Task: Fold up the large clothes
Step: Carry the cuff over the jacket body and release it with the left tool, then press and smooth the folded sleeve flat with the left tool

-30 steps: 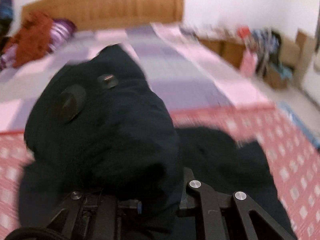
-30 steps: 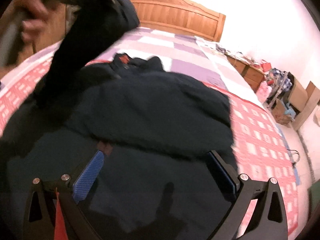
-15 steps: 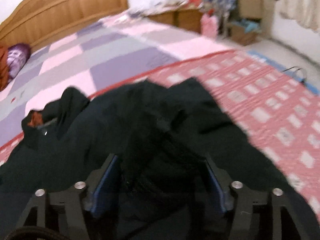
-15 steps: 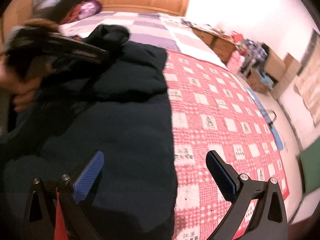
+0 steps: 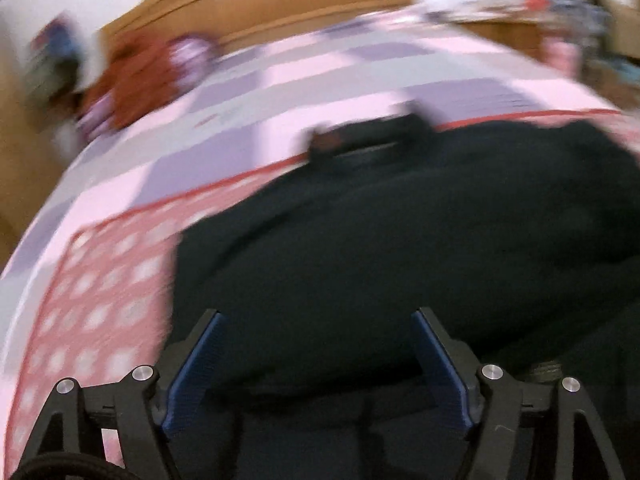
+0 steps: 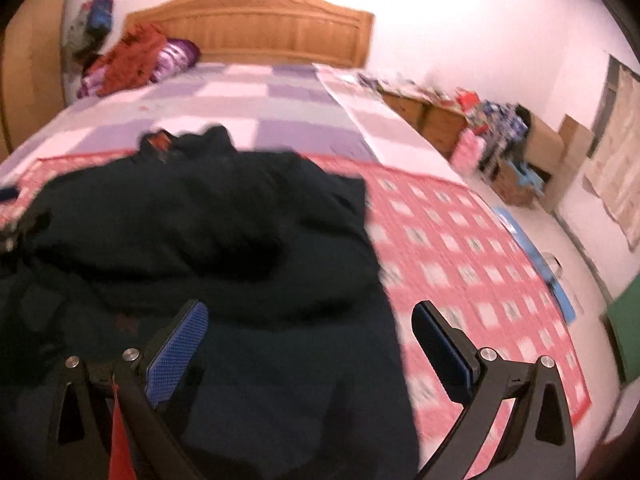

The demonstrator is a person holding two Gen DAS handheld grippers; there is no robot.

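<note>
A large dark navy garment (image 5: 400, 232) lies bunched on the bed, its collar with a red label (image 5: 332, 142) at the far end. It also shows in the right wrist view (image 6: 208, 232). My left gripper (image 5: 316, 320) is open and empty just above the garment's near edge. My right gripper (image 6: 310, 312) is open and empty above the garment's near right part. Both views are blurred by motion.
The garment rests on a red-and-white patterned blanket (image 6: 472, 264) over a pink and purple checked bed cover (image 6: 248, 96). Red and purple clothes (image 6: 140, 56) are piled by the wooden headboard (image 6: 256, 28). Boxes and clutter (image 6: 512, 148) stand along the right wall.
My left gripper has let go of the garment part it held and now hangs open over it. The garment lies lower and flatter. Both cameras have swung round toward the headboard.
</note>
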